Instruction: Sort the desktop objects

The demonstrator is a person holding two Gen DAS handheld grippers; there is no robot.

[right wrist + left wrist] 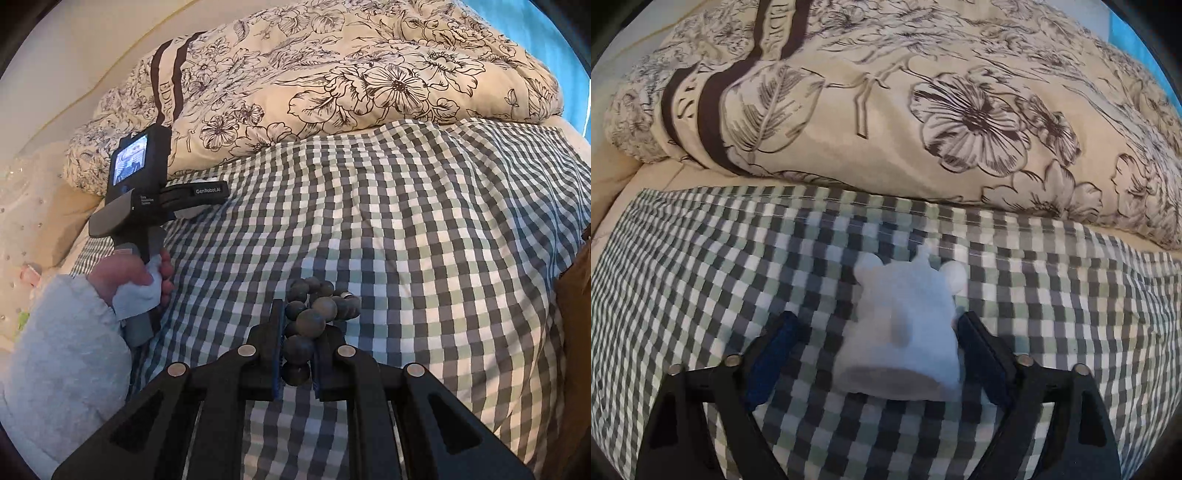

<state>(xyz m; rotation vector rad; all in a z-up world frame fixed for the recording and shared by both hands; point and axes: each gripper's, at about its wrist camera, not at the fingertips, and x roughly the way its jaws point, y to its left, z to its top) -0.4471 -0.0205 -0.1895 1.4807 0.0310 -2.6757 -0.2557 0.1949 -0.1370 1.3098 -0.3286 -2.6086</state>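
A small white figurine (905, 325) with round ears lies on its side on the green-and-white checked cloth (701, 277). My left gripper (875, 325) is open around it: the right finger touches its side, and a gap separates it from the left finger. In the right wrist view my right gripper (301, 332) is shut on a bracelet of dark grey beads (317, 306), held just above the checked cloth (424, 240). The bracelet's far loop bunches beyond the fingertips. At the left, a hand (125, 275) in a grey sleeve holds the left gripper's handle.
A bulky cream duvet with a dark floral print (923, 110) (351, 81) lies along the far edge of the cloth. Cream bedding with a small pink item (31, 273) is at the left. A brown object (576, 295) stands at the right edge.
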